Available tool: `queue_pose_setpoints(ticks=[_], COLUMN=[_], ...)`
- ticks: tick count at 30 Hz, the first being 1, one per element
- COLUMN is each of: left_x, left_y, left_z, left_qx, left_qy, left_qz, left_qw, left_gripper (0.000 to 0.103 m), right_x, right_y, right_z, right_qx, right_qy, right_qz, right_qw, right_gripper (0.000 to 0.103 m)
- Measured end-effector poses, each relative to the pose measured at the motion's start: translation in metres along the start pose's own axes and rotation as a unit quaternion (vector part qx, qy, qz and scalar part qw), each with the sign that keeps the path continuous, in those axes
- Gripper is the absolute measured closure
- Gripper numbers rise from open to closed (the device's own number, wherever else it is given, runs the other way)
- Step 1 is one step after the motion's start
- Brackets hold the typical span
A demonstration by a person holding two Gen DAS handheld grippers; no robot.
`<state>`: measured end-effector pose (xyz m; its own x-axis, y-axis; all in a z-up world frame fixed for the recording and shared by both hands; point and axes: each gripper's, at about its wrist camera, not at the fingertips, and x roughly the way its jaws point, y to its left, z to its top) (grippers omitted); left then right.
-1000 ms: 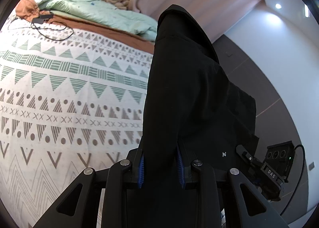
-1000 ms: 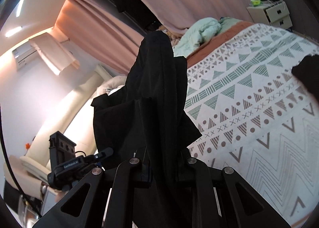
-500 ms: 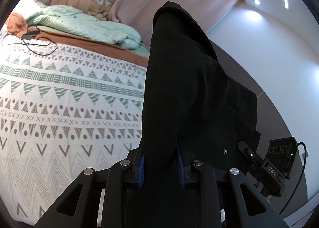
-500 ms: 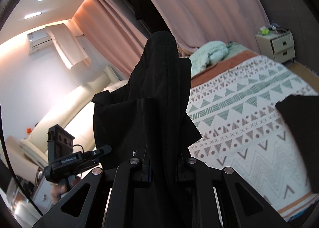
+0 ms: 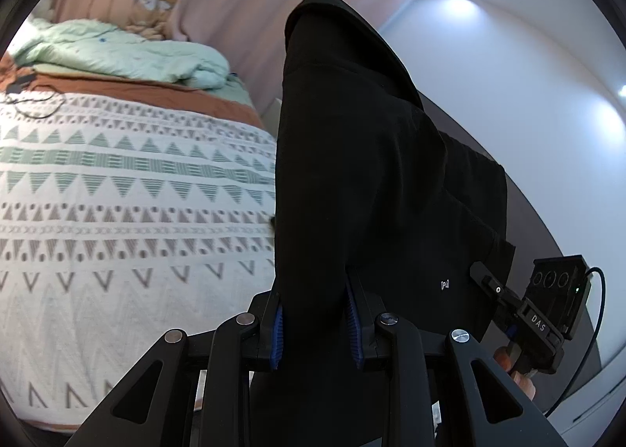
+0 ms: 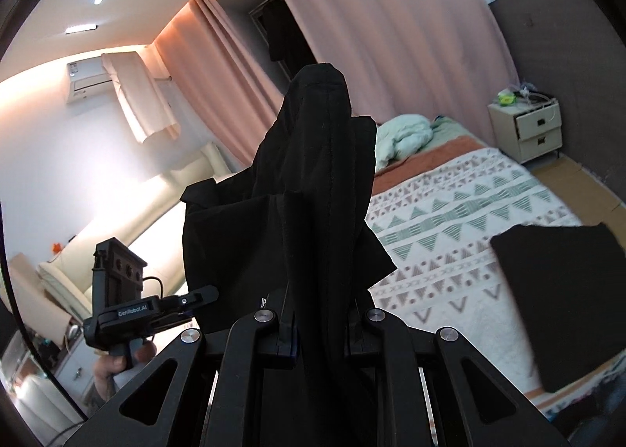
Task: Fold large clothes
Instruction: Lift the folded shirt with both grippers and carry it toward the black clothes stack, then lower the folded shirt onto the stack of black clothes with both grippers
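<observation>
Black garment (image 5: 364, 181) hides the bed's (image 5: 117, 212) right side and the fingertips of the left gripper (image 5: 315, 323). Lower hem cut by frame edge. Bedspread pattern blurred. Nightstand (image 6: 524, 126) clutter unresolvable.

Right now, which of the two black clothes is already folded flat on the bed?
The black piece at the bed's near right edge lies folded flat. The other black garment hangs clamped in both grippers' fingers, off the bedspread.

Black garment (image 5: 364, 181): plain dark fabric with a small white mark near one edge. State: bunched, hanging in vertical folds (not flat). Position: raised above the patterned bedspread (image 5: 129, 212), clear of it.
</observation>
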<state>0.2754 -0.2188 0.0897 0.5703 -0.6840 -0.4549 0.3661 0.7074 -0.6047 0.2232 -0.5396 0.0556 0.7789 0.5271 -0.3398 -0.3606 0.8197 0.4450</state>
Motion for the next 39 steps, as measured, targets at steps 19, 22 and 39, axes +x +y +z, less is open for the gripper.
queue_pose_setpoints(ticks=[19, 22, 39], left_x=[0.179, 0.216, 0.398], left_y=[-0.122, -0.124, -0.047], left_z=[-0.023, -0.024, -0.008], left_qx=[0.05, 0.043, -0.033], left_qy=[0.091, 0.111, 0.2], left_qz=[-0.076, -0.082, -0.07], left_qw=[0.9917, 0.9895, 0.9767], left_gripper=[0.076, 0.076, 0.076], right_x=[-0.112, -0.111, 0.012], right_y=[-0.143, -0.169, -0.33], right_z=[0.03, 0.04, 0.068], right_qx=[0.018, 0.02, 0.069], right_qy=[-0.041, -0.033, 0.055], right_qz=[-0.107, -0.12, -0.162], right_qw=[0.993, 0.992, 0.983], right_gripper=[0.087, 0.087, 0.087])
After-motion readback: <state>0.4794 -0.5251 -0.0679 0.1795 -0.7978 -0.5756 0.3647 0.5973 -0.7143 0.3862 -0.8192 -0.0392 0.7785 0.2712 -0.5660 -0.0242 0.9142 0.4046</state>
